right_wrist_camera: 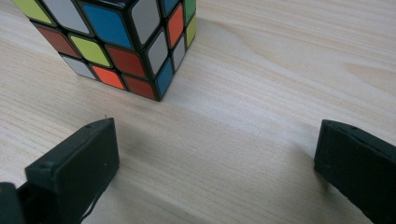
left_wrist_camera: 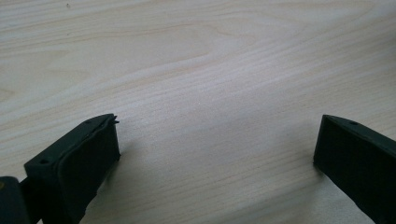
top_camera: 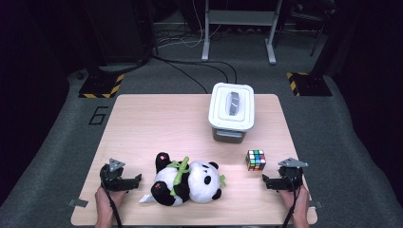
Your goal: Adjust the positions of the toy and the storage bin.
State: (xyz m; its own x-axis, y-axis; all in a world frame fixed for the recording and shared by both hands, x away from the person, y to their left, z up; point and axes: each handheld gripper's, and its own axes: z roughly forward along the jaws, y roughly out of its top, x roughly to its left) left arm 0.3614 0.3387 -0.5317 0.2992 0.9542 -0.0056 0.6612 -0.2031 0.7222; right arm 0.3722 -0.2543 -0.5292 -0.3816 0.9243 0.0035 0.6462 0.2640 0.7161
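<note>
A plush panda [top_camera: 187, 183] with a green bamboo sprig lies on its back at the front middle of the wooden table [top_camera: 152, 123]. To its left my left gripper [top_camera: 124, 182] rests near the front edge, open, with bare wood between its jaws [left_wrist_camera: 215, 140]. A scrambled colour cube [top_camera: 255, 160] stands right of the panda. My right gripper [top_camera: 277, 180] sits just behind and right of it, open and holding nothing. In the right gripper view the cube [right_wrist_camera: 116, 42] is a short way ahead of the left jaw, apart from it.
A white lidded box [top_camera: 232, 110] with a grey handle stands at the back right of the table. Beyond the table are grey carpet, cables and stand legs. Bare wood lies across the table's left and middle back.
</note>
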